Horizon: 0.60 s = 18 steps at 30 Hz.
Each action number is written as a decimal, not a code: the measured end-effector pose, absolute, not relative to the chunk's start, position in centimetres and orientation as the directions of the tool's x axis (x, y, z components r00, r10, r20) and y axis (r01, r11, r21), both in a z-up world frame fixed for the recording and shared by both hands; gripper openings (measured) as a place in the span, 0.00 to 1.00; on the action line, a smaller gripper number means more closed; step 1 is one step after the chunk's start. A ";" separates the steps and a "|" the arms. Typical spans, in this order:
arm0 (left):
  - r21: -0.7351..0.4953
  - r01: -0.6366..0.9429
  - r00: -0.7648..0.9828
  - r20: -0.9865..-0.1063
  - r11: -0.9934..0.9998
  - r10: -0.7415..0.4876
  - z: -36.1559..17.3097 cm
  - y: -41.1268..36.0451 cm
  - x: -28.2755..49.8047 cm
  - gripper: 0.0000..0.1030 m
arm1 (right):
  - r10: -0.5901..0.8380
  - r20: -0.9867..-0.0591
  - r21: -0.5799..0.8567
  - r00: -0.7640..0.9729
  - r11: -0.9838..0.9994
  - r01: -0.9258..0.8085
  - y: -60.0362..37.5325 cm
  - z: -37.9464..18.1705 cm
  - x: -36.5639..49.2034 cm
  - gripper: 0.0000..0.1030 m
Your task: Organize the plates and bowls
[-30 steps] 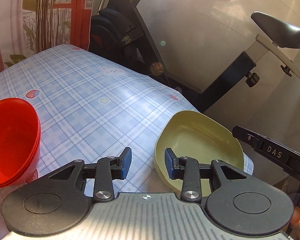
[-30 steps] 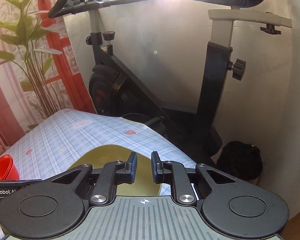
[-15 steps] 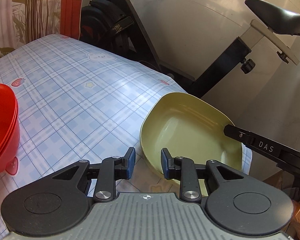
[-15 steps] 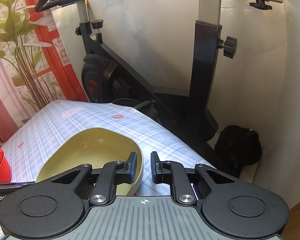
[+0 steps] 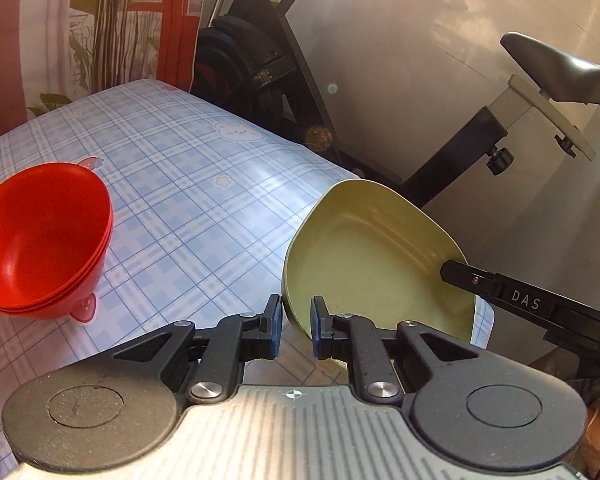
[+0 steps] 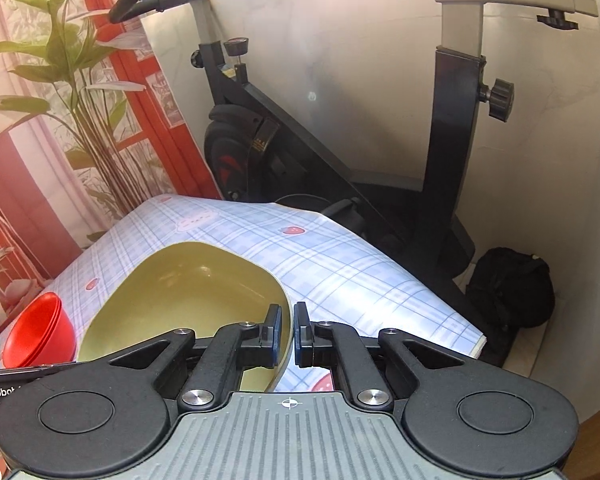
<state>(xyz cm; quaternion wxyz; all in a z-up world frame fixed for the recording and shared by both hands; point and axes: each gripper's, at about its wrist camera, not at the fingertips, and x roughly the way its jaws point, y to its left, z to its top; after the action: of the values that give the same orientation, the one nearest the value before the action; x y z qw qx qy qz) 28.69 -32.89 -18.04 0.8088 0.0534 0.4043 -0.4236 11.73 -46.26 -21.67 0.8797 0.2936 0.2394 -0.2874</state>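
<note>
An olive-green plate point(image 5: 376, 252) is held tilted above the table's right corner. My left gripper point(image 5: 296, 326) is shut on its near left rim. My right gripper point(image 6: 286, 334) is shut on its right rim, and its finger point(image 5: 500, 288) shows in the left wrist view reaching over the plate's far right edge. The plate also shows in the right wrist view point(image 6: 188, 296). A stack of red bowls point(image 5: 40, 236) stands on the table to the left; it also shows in the right wrist view point(image 6: 40, 332).
The table has a blue checked cloth point(image 5: 204, 200) with its far and right edges close by. An exercise bike point(image 6: 340, 152) stands just beyond the table against the wall. A black bag point(image 6: 508, 288) lies on the floor at the right.
The left gripper's jaws have narrowed onto the plate's rim. The plate has come up off the table and tilted, held by both grippers. The red bowls have not moved.
</note>
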 end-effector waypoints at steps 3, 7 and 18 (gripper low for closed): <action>-0.261 0.699 0.353 -0.684 0.666 -0.638 -16.4 -30.8 28.9 0.15 | -0.339 -0.573 0.393 0.746 0.685 0.613 -45.0 -20.2 12.8 0.06; -0.264 0.657 0.414 -0.656 0.706 -0.631 -13.9 -27.6 29.5 0.15 | -0.302 -0.544 0.396 0.783 0.731 0.556 -42.8 -17.8 14.7 0.06; -0.289 0.496 0.595 -0.573 0.819 -0.563 -7.3 -16.5 31.5 0.15 | -0.134 -0.463 0.388 0.876 0.858 0.336 -33.9 -10.7 22.3 0.06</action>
<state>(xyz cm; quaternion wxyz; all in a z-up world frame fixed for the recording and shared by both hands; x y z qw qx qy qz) 31.49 -16.51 -7.31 0.8917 -0.0495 0.3377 -0.2971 22.31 -33.95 -10.68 0.9396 0.2350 0.2151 -0.1251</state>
